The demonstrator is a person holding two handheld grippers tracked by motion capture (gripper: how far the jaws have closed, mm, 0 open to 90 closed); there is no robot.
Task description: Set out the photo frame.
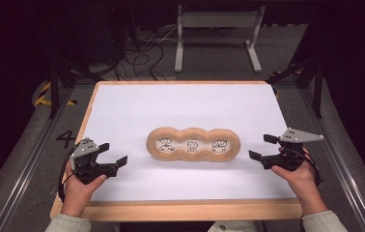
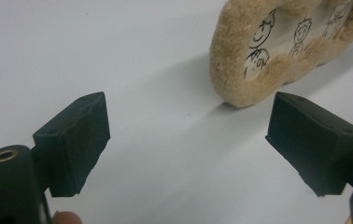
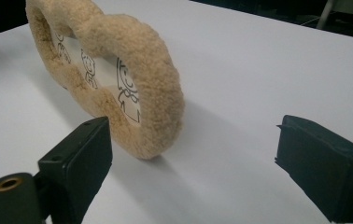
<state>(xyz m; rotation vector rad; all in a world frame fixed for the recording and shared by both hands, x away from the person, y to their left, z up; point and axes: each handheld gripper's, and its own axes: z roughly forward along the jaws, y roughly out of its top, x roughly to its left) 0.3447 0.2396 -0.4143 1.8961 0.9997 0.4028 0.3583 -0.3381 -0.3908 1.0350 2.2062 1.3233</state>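
A tan, fleecy frame shaped like three joined rings lies flat near the middle of the white counter, its long side running left to right. Each of its three openings shows a small black line drawing of a cartoon figure on white. In the left gripper view the frame sits ahead and to the right of the fingers, its nearest rounded end casting a soft shadow on the counter; in the right gripper view the frame runs away to the upper left, its near end close in front of the left-hand finger. The left gripper rests near the counter's front left part, well apart from the frame, held in the person's left hand, with its two black fingers spread wide and nothing between them. The right gripper sits to the frame's right, near but not touching it, held in the right hand, a grey three-cornered plate on top; its fingers also stand wide apart and empty. Beyond the counter's wooden edge lie a grey floor, tangled cables and a white metal stand.
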